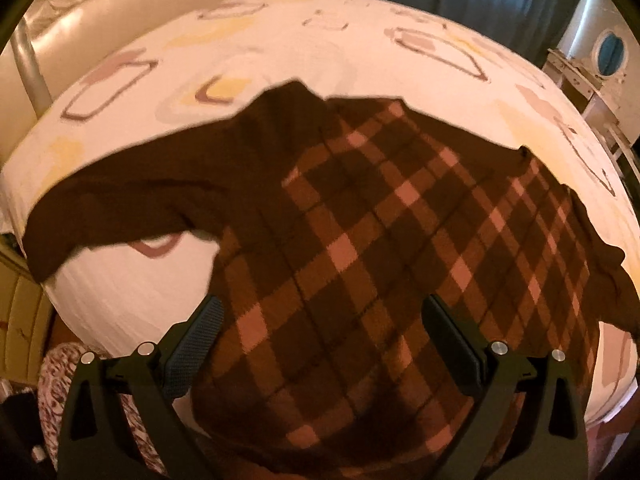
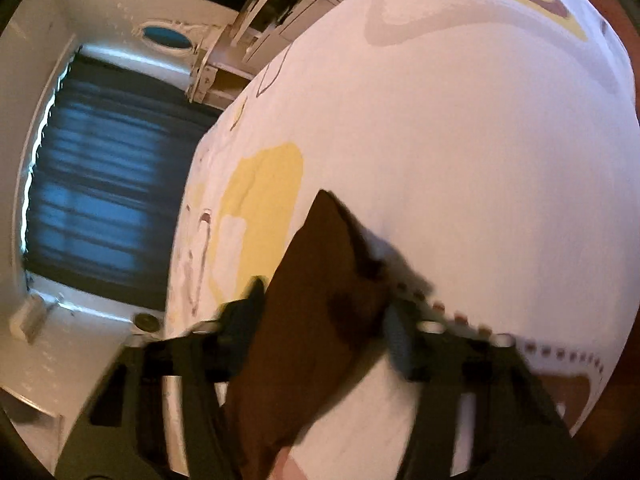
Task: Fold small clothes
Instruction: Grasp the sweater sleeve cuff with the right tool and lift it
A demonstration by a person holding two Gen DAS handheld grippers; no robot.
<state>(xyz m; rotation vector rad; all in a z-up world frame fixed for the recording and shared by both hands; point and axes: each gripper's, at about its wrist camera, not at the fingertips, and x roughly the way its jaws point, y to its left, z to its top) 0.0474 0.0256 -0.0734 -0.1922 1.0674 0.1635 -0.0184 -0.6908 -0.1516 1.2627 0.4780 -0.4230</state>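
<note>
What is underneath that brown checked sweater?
The sweater lies spread on a white patterned bedsheet, which shows all around it. Whatever lies directly beneath the fabric is covered.

One brown plaid sweater (image 1: 360,232) lies spread on one bed sheet (image 1: 280,52), with two plain brown sleeves, one to the left (image 1: 120,200) and one at the right edge (image 1: 612,280). Two grippers show, the left gripper (image 1: 320,340) and the right gripper (image 2: 324,332), each with two fingers. One dark blue curtain (image 2: 100,192) hangs at far left. One round blue-centred mirror (image 1: 611,54) stands far right.
</note>
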